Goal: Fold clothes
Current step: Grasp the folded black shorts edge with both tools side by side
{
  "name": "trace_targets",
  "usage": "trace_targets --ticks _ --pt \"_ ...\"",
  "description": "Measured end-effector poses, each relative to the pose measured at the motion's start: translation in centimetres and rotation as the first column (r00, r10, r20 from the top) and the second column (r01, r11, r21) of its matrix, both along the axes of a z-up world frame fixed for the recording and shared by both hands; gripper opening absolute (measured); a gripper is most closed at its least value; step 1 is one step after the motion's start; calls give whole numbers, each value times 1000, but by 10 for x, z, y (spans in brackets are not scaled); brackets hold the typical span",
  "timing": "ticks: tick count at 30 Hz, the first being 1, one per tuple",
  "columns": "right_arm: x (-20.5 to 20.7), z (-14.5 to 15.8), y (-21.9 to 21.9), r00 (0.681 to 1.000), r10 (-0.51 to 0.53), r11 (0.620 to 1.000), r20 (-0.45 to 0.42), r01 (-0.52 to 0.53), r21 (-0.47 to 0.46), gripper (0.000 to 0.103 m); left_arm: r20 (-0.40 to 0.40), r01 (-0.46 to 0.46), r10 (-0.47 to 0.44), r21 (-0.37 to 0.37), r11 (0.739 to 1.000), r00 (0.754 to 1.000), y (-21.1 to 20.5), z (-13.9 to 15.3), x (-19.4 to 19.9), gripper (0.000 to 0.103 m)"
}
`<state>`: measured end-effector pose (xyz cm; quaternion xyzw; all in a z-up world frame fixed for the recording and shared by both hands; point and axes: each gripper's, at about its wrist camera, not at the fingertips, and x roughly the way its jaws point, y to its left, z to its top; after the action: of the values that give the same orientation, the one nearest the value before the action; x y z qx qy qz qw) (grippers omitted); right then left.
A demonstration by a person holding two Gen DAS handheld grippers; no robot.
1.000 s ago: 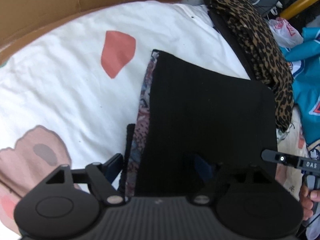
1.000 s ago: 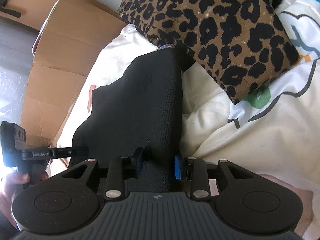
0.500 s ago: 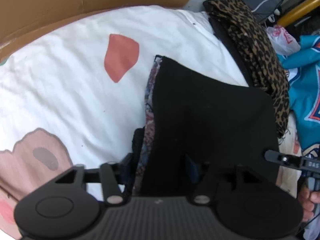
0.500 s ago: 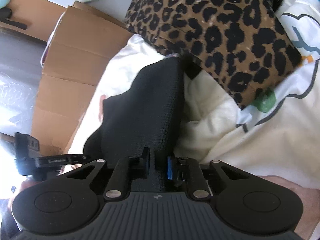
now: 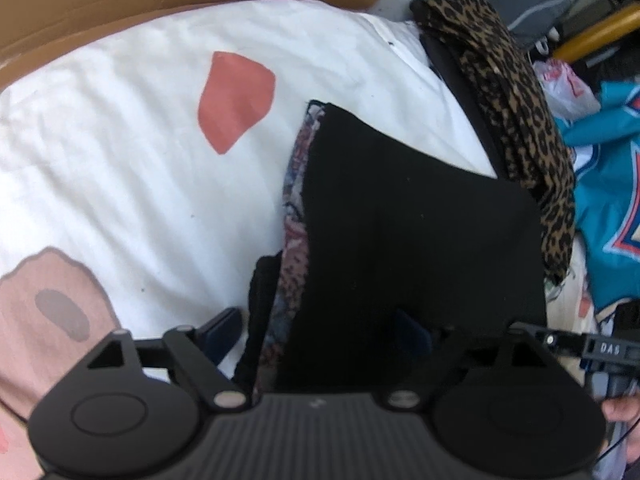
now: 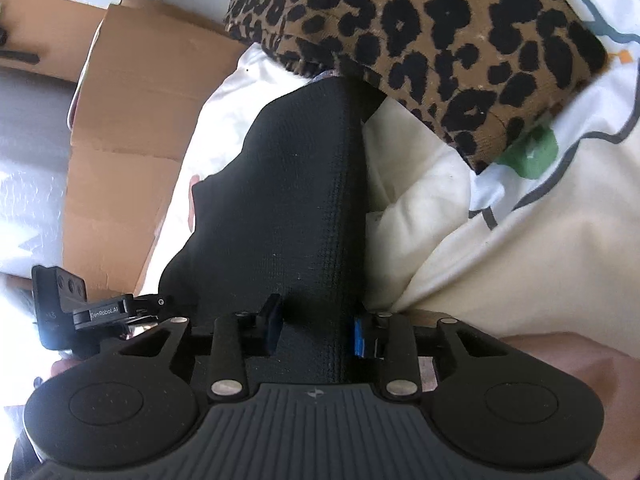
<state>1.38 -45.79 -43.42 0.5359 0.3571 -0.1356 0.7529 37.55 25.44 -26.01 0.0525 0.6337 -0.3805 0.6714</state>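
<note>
On the white printed bed sheet [image 5: 132, 168], a folded black garment [image 5: 408, 248] lies flat, with a patterned lining or second cloth [image 5: 294, 216] showing along its left edge. Left gripper [image 5: 316, 334]: fingers spread wide, one blue pad [image 5: 224, 330] resting beside the garment's left edge, the other over the black fabric; nothing is clamped between them. Right gripper [image 6: 314, 328]: fingers parted to either side of a raised fold of the black garment [image 6: 296, 208], the fabric lying between the pads; whether the pads press on it cannot be told. A leopard-print garment [image 6: 420, 36] lies just beyond the black one, overlapping its far end in the right wrist view. Cardboard [image 6: 132, 120] borders the bed. A teal garment [image 5: 608, 184] lies at the right of the left wrist view.
</note>
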Motion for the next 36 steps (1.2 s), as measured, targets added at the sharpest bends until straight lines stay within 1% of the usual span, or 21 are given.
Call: trace_targets --ticks 1,2,3,4,6,8,9,10,11,12,13,15,16,17,18,20,21,22,24,29,36 --pt "1 0 0 1000 1 1000 -3 -1 4 17 -14 -9 9 -7 1000 1000 1 1 2 69" --pt "1 0 0 1000 -1 1000 -6 1 13 15 -36 -27 26 -15 1000 999 2 1 4 59" --pt "2 -1 -1 1000 -3 1000 -8 4 22 12 -57 -43 42 -24 999 997 4 1 7 53" --pt "2 -1 -1 1000 -1 1000 -7 1 24 9 -61 -48 46 -31 998 997 6 1 7 50" --pt "3 -1 -3 1000 6 1000 -4 -6 25 8 -63 -51 48 -44 998 997 8 4 6 43" --pt "5 -2 -4 1000 13 1000 0 -13 25 9 -63 -49 46 -55 997 997 10 7 5 42" --pt "5 -2 -4 1000 17 1000 2 -17 26 12 -57 -37 34 -54 998 998 10 8 6 43" --pt "6 -2 -5 1000 20 999 4 -20 26 12 -52 -26 23 -51 998 998 9 9 6 45" --pt "6 -2 -6 1000 24 999 6 -24 26 14 -43 -14 12 -36 999 999 7 9 5 51" --pt "7 -2 -6 1000 27 999 8 -27 26 20 -35 -2 2 -23 1000 999 4 8 5 56" --pt "8 -2 -7 999 31 999 10 -31 27 25 -33 7 -7 -17 1000 999 2 7 6 57" --pt "9 -3 -8 999 38 999 14 -38 27 30 -28 24 -24 -10 1000 999 -2 4 6 65" --pt "10 -2 -8 999 39 999 11 -40 23 33 -30 19 -19 -14 1000 999 -2 2 8 66" --pt "11 0 -7 999 40 999 7 -40 17 34 -29 3 -4 -28 1000 1000 -2 1 9 66" --pt "12 1 -6 999 41 999 3 -41 12 33 -24 -3 2 -38 999 1000 -1 0 8 63" --pt "15 4 -5 999 43 999 -6 -43 0 27 -6 0 -1 -44 999 1000 -1 0 6 56" --pt "16 5 -5 999 44 999 -10 -44 -5 18 4 7 -7 -42 999 1000 -1 1 5 50" --pt "17 7 -4 999 45 999 -14 -45 -11 12 -2 1 -2 -42 999 1000 0 2 6 47" --pt "19 10 -3 999 47 999 -23 -47 -22 9 -5 -12 12 -29 1000 1000 0 6 7 41" --pt "26 19 0 998 51 997 -46 -53 -53 8 40 -28 27 14 1000 999 -7 16 -2 37" --pt "33 39 4 994 71 991 -79 -79 -105 7 77 -69 69 7 998 995 0 31 -10 33"
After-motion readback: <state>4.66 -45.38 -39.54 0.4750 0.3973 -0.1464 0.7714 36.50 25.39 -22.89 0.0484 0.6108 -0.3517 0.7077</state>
